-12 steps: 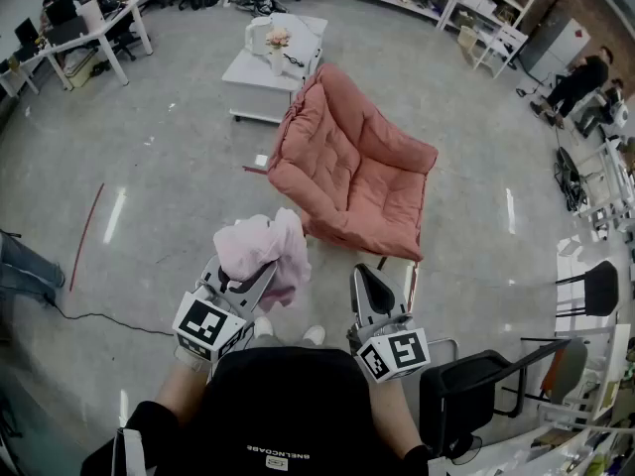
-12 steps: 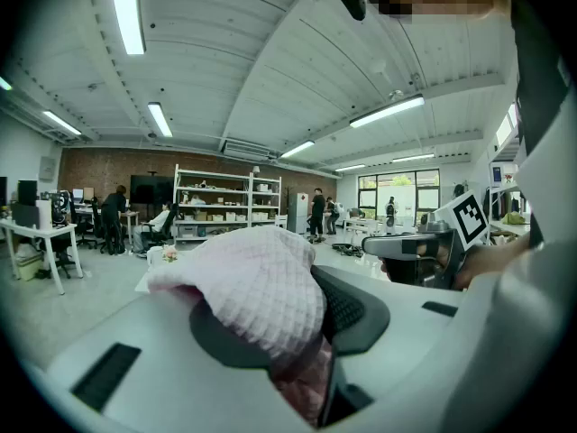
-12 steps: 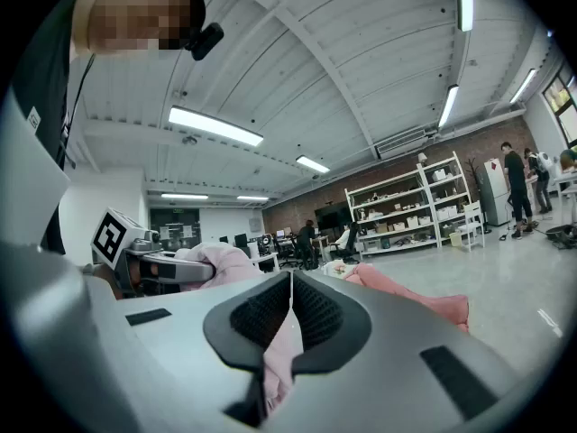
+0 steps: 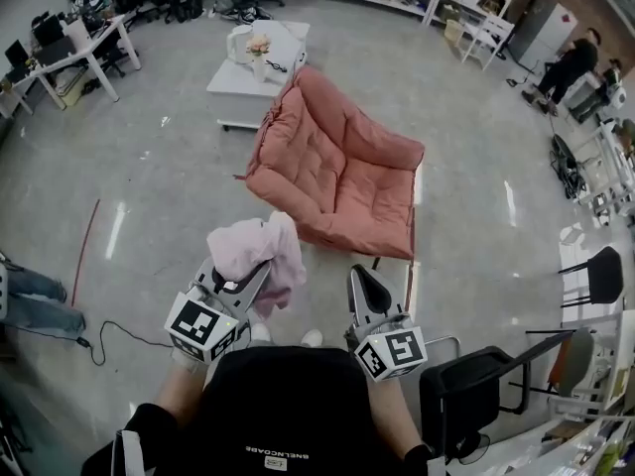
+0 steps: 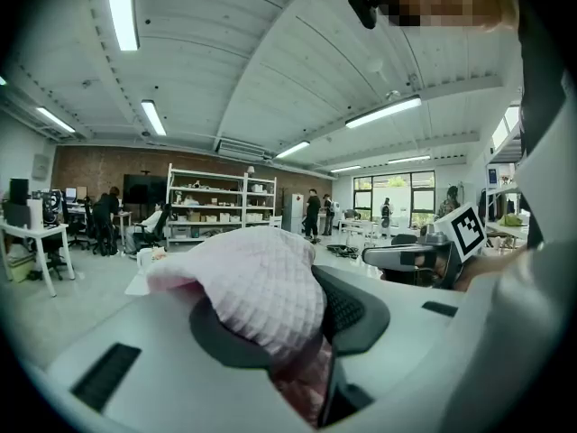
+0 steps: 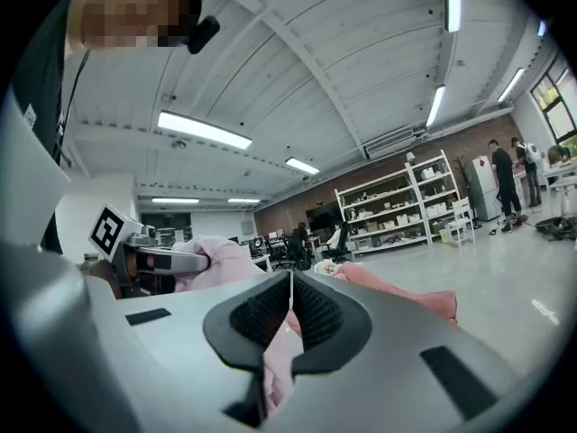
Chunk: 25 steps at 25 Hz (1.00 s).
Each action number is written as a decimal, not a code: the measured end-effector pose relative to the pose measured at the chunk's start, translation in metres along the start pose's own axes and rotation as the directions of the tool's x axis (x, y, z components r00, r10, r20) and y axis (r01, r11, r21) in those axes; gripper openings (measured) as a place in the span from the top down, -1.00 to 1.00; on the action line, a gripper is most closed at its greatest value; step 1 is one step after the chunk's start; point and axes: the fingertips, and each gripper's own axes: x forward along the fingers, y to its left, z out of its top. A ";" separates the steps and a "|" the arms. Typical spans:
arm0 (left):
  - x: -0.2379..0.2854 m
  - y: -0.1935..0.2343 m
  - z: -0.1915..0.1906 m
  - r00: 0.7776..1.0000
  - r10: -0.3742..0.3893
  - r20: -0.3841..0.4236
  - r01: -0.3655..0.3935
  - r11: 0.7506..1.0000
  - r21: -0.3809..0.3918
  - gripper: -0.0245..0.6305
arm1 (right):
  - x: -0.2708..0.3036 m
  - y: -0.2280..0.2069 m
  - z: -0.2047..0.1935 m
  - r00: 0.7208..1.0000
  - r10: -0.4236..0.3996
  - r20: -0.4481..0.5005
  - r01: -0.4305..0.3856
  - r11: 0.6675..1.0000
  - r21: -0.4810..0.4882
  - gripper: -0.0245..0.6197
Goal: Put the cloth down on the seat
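A pink waffle cloth (image 4: pixel 256 249) bunches over my left gripper (image 4: pixel 241 278), which is shut on it. In the left gripper view the cloth (image 5: pixel 257 282) bulges up over the dark pads and fills the gap between the jaws of the left gripper (image 5: pixel 317 309). My right gripper (image 4: pixel 363 288) is shut with nothing in it; in the right gripper view the right gripper (image 6: pixel 289 307) has its pads together. The salmon cushioned seat (image 4: pixel 337 172) stands on the floor just ahead of both grippers; its edge (image 6: pixel 401 294) shows past the right jaws, with the cloth (image 6: pixel 216 262) off to the left.
A white low table (image 4: pixel 238 82) with a jug and flowers stands behind the seat. A black chair (image 4: pixel 476 390) is close at my right. A cable (image 4: pixel 109 343) and a person's legs (image 4: pixel 30 300) are at the left. Desks, shelves and people ring the room.
The seat and table have shifted a little left and nearer in the head view. Both grippers keep their places, the left still holding the cloth.
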 end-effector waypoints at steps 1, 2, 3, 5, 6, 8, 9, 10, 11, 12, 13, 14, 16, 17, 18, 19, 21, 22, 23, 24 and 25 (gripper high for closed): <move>0.004 -0.005 0.002 1.000 -0.005 0.001 0.005 1.000 0.006 0.51 | -0.004 -0.008 0.001 1.000 -0.002 0.013 0.002 1.000 0.011 0.82; 0.007 -0.011 0.005 1.000 -0.011 0.002 0.011 1.000 0.011 0.51 | -0.008 -0.014 0.003 1.000 -0.005 0.024 0.004 1.000 0.020 0.82; 0.009 -0.017 0.008 1.000 -0.015 0.004 0.015 1.000 0.014 0.51 | -0.013 -0.020 0.005 0.999 -0.009 0.032 0.008 1.000 0.026 0.82; 0.013 -0.024 0.015 1.000 -0.019 0.013 0.019 1.000 0.016 0.51 | -0.021 -0.032 0.008 0.999 -0.020 0.040 0.019 0.999 0.034 0.82; 0.017 -0.027 0.019 1.000 -0.019 0.019 0.019 1.000 0.018 0.51 | -0.024 -0.037 0.008 0.999 -0.026 0.042 0.024 0.999 0.037 0.82; 0.024 -0.032 0.023 0.999 -0.022 0.027 0.022 1.000 0.021 0.51 | -0.029 -0.049 0.006 0.998 -0.039 0.044 0.036 0.998 0.050 0.82; 0.028 -0.034 0.024 0.999 -0.026 0.028 0.025 0.999 0.021 0.51 | -0.031 -0.053 0.005 0.998 -0.044 0.043 0.042 0.997 0.058 0.82; 0.032 -0.037 0.024 0.999 -0.030 0.026 0.030 0.999 0.021 0.51 | -0.032 -0.058 0.003 0.998 -0.049 0.041 0.046 0.997 0.066 0.82; 0.036 -0.039 0.025 0.999 -0.034 0.021 0.034 0.999 0.024 0.51 | -0.034 -0.062 0.002 0.998 -0.052 0.037 0.049 0.996 0.074 0.82; 0.040 -0.043 0.025 0.999 -0.037 0.015 0.037 0.999 0.030 0.51 | -0.035 -0.066 0.002 0.998 -0.054 0.030 0.052 0.995 0.081 0.82; 0.046 -0.046 0.025 0.999 -0.041 0.008 0.040 0.998 0.038 0.51 | -0.035 -0.070 0.002 0.998 -0.056 0.023 0.054 0.995 0.086 0.82; 0.052 -0.049 0.025 0.999 -0.046 0.001 0.046 0.998 0.044 0.51 | -0.034 -0.075 0.001 0.998 -0.057 0.017 0.056 0.995 0.087 0.82; 0.067 -0.053 0.024 0.998 -0.065 -0.008 0.065 0.997 0.052 0.51 | -0.032 -0.086 -0.002 0.998 -0.063 0.006 0.062 0.994 0.085 0.82; 0.074 -0.054 0.023 0.997 -0.076 -0.014 0.077 0.996 0.055 0.51 | -0.030 -0.091 -0.004 0.998 -0.070 0.001 0.069 0.994 0.086 0.82; 0.081 -0.053 0.020 0.996 -0.087 -0.020 0.088 0.994 0.059 0.51 | -0.027 -0.096 -0.005 0.997 -0.078 -0.004 0.078 0.993 0.089 0.82; 0.089 -0.052 0.019 0.995 -0.097 -0.025 0.099 0.993 0.061 0.51 | -0.023 -0.101 -0.007 0.996 -0.088 -0.009 0.088 0.992 0.092 0.82; 0.103 -0.046 0.018 0.993 -0.117 -0.033 0.119 0.991 0.061 0.51 | -0.014 -0.110 -0.007 0.994 -0.104 -0.016 0.105 0.990 0.098 0.82; 0.110 -0.041 0.019 0.991 -0.127 -0.036 0.129 0.990 0.062 0.51 | -0.008 -0.115 -0.007 0.994 -0.109 -0.017 0.110 0.989 0.097 0.82; 0.116 -0.036 0.021 0.990 -0.137 -0.037 0.140 0.988 0.064 0.51 | -0.001 -0.119 -0.006 0.993 -0.113 -0.017 0.114 0.989 0.096 0.82; 0.123 -0.030 0.022 0.988 -0.147 -0.038 0.149 0.987 0.066 0.51 | 0.005 -0.124 -0.006 0.993 -0.119 -0.018 0.120 0.988 0.097 0.82; 0.130 -0.024 0.024 0.987 -0.155 -0.038 0.157 0.985 0.066 0.51 | 0.012 -0.128 -0.005 0.992 -0.127 -0.021 0.128 0.987 0.100 0.82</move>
